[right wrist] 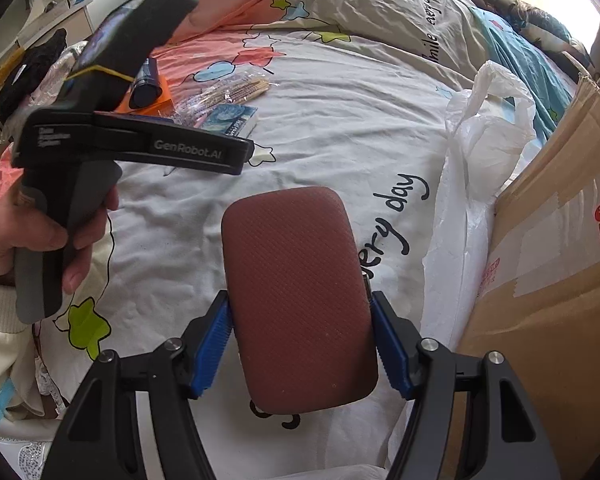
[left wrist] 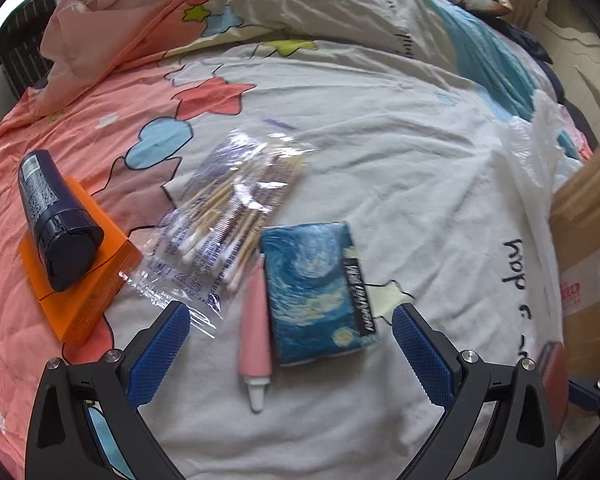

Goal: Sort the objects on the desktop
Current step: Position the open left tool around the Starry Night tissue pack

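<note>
Right tongs (right wrist: 302,344) clamp the maroon textured rounded case (right wrist: 296,292); keep it level. Left tongs (left wrist: 290,344) gape above the blue swirl-print packet (left wrist: 318,292).

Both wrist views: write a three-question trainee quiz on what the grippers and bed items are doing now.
1. True or false: the right gripper is shut on the brown case.
2. What lies on the orange box? A) dark tube B) pink pen C) swab packet
3. Fill in: the left gripper is ____ above the blue tissue pack.

Key: 1 true; 2 A; 3 open
</note>
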The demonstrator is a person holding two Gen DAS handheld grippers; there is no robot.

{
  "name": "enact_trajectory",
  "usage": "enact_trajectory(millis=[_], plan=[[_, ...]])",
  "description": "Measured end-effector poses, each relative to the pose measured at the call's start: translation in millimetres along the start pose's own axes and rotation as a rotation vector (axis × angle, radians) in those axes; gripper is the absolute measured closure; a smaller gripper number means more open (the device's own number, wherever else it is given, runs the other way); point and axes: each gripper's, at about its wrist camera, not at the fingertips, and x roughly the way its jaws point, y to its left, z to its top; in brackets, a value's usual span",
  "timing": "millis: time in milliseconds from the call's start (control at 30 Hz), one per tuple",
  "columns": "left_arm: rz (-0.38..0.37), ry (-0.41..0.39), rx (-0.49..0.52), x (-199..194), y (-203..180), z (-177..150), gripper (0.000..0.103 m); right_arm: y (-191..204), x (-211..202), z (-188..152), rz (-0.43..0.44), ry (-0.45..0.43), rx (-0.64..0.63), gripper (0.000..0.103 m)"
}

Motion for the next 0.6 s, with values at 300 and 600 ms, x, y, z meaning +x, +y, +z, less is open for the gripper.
enact_trajectory(millis=[300,600], plan=[[0.000,0.011,0.120,3,-23,3,0.034,4,2,-3,0.021,0.002,0.001,0.040],[-0.097,0.023,0.113,-10,-17,1,0.046,2,-1,-6,0.020,0.000,0.010,0.040]])
